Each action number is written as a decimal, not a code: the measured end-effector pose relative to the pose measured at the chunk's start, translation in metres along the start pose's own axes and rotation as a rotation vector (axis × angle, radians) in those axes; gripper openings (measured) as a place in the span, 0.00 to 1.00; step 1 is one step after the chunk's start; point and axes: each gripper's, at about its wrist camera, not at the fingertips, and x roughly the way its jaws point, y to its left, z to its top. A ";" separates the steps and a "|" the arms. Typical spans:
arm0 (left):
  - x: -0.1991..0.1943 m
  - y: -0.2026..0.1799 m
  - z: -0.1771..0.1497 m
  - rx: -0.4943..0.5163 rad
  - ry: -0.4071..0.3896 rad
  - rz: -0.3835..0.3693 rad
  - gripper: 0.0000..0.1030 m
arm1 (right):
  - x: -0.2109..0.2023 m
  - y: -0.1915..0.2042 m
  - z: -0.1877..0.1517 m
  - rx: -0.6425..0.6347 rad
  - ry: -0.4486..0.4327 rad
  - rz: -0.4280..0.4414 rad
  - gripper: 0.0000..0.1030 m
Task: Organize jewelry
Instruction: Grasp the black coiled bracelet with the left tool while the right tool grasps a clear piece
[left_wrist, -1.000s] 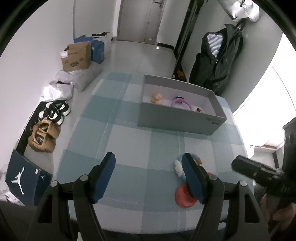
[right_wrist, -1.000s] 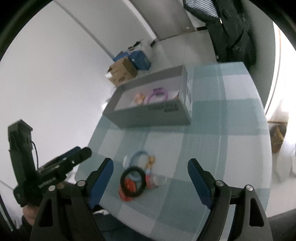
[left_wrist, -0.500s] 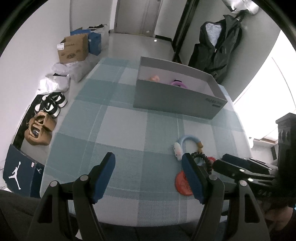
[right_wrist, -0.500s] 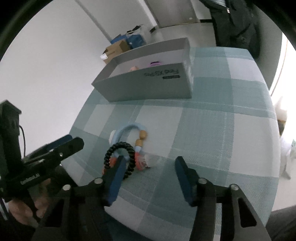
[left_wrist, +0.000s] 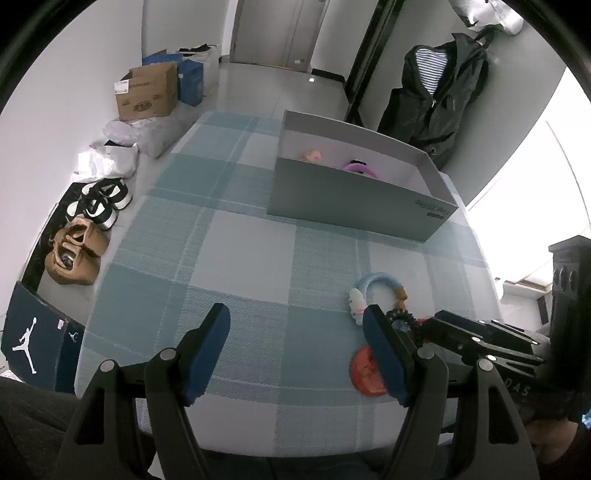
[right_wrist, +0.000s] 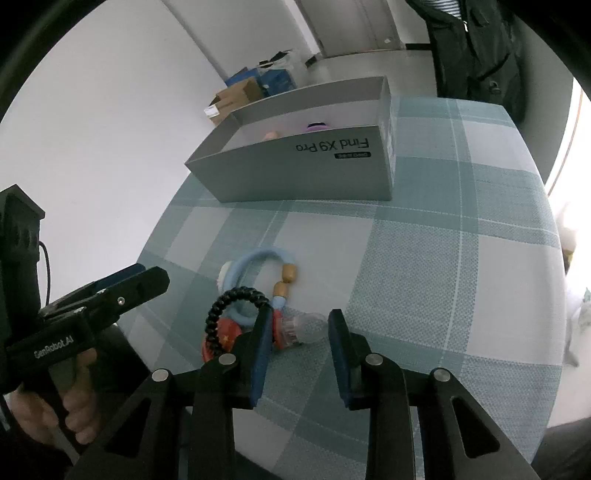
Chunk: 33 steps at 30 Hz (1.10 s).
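Observation:
A pile of jewelry lies near the table's front edge: a light blue bracelet (right_wrist: 258, 258) with tan beads, a black beaded bracelet (right_wrist: 231, 299), a red round piece (right_wrist: 221, 338) and a clear piece (right_wrist: 306, 326). The blue bracelet (left_wrist: 380, 282) and the red piece (left_wrist: 364, 371) also show in the left wrist view. My right gripper (right_wrist: 299, 328) is open and low over the clear piece, its fingers on either side of it. My left gripper (left_wrist: 297, 328) is open and empty, left of the pile. A grey box (right_wrist: 306, 177) at the back holds a pink ring (left_wrist: 360, 168) and a peach item (left_wrist: 312, 156).
The table has a blue and white checked cloth (left_wrist: 240, 258). Shoes (left_wrist: 77, 251) and cardboard boxes (left_wrist: 147, 92) lie on the floor to the left. A dark jacket (left_wrist: 439, 96) hangs behind the grey box.
My right gripper has come down and forward to the pile and its jaws have narrowed around the clear piece. The left gripper has drawn back and stayed open.

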 end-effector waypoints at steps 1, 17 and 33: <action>0.000 0.000 0.000 0.004 -0.002 -0.004 0.68 | 0.000 0.000 0.000 -0.002 -0.002 -0.001 0.28; 0.001 -0.057 -0.015 0.223 0.023 -0.064 0.68 | -0.025 -0.021 0.011 0.138 -0.104 0.051 0.28; 0.023 -0.084 -0.027 0.367 0.063 0.074 0.68 | -0.038 -0.045 0.012 0.209 -0.136 0.045 0.28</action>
